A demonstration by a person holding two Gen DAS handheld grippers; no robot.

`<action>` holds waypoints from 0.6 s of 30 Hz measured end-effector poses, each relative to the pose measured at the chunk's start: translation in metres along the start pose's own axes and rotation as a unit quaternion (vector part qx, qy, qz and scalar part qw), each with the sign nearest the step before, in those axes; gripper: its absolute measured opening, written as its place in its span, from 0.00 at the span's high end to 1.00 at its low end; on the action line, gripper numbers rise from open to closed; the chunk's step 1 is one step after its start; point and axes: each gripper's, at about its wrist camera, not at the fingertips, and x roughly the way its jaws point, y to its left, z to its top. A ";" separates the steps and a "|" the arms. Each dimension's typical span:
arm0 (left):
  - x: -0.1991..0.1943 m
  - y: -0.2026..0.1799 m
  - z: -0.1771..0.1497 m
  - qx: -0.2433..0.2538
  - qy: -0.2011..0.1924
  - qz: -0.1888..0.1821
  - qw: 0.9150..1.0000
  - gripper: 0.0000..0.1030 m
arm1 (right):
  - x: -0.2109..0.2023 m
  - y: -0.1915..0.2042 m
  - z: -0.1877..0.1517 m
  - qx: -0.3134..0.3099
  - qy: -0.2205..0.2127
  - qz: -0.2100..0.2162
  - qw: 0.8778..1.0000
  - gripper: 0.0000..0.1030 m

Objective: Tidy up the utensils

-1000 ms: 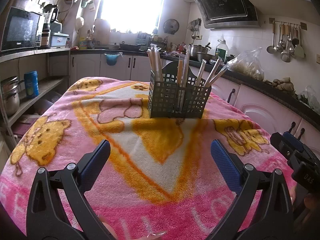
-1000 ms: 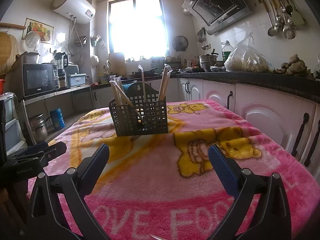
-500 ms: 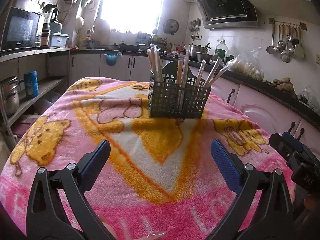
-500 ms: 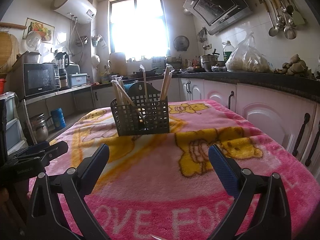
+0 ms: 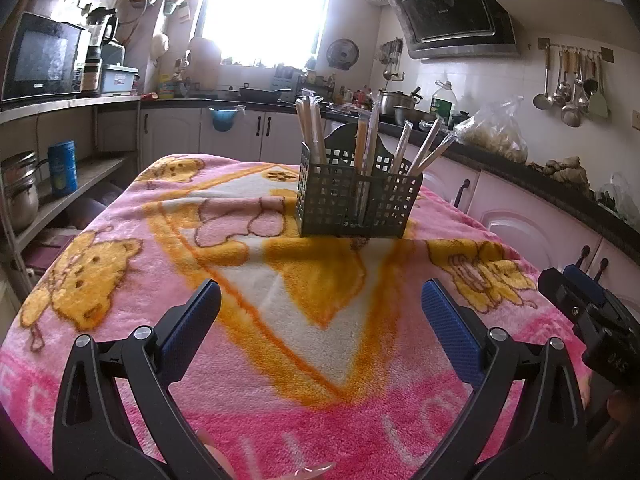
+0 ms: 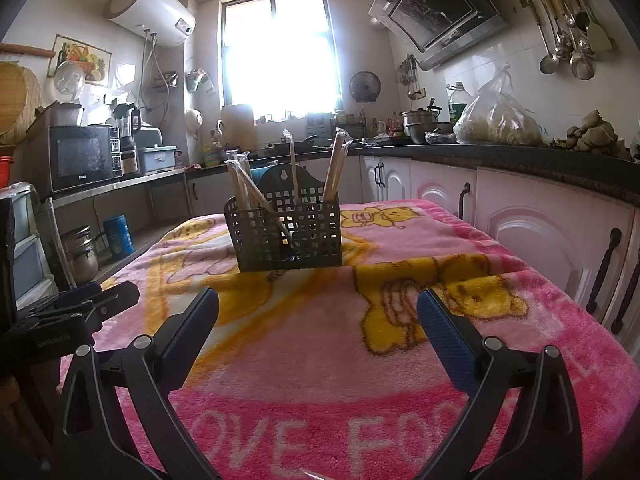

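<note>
A dark green grid utensil basket (image 5: 356,204) stands on the pink bear blanket (image 5: 256,280) at the far middle of the table; it also shows in the right wrist view (image 6: 286,236). Several plastic-wrapped chopsticks (image 5: 314,128) stand upright or lean in its compartments, also seen in the right wrist view (image 6: 338,164). My left gripper (image 5: 320,320) is open and empty, low over the blanket near the table's front. My right gripper (image 6: 318,320) is open and empty, to the right of the left one. Each gripper shows at the edge of the other's view.
White cabinets under a dark counter (image 6: 540,164) run along the right, close to the table edge. A shelf with a blue can (image 5: 62,168) and metal pots (image 5: 18,196) stands at the left. A microwave (image 6: 80,156) sits on the left counter.
The right wrist view has shifted slightly, so the basket sits a little further right in it. The left gripper has not visibly moved. Both grippers stay open.
</note>
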 end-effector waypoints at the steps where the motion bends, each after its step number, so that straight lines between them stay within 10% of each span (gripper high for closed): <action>1: 0.000 0.000 0.000 -0.001 0.000 0.000 1.000 0.11 | -0.001 0.001 0.000 -0.001 0.000 0.000 1.000 0.06; 18: 0.002 0.004 -0.001 -0.010 0.017 0.011 1.000 0.11 | -0.001 -0.002 0.005 -0.003 0.006 -0.004 1.000 0.06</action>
